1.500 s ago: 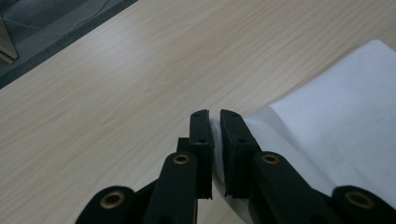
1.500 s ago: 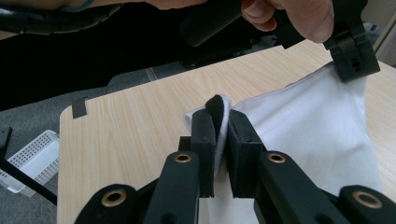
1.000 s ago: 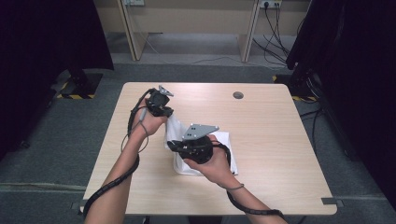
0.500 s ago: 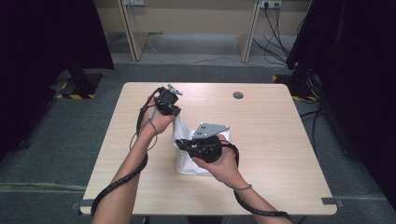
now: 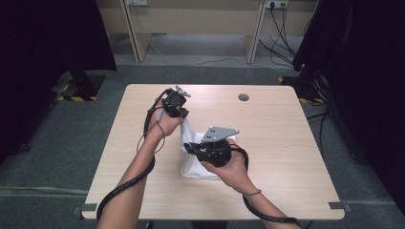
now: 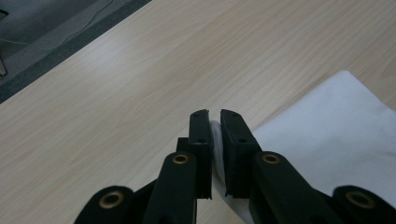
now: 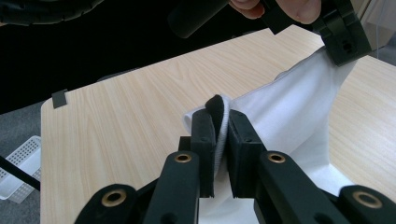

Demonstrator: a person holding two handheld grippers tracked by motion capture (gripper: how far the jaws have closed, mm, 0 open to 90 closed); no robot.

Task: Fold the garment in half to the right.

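At desk centre, white cloth (image 5: 193,160) half lifted: far corner now pulled higher and farther out than a second ago, near part resting on desk (image 5: 286,157). Left claw (image 5: 184,116) clamped on that raised corner, right claw (image 5: 187,148) pinched shut on near edge fold. I read this as mid-fold or spread; stretch between my claws growing, grip holding both ends.

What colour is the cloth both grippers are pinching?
Plain white cloth, no pattern; clearest in the right gripper view.
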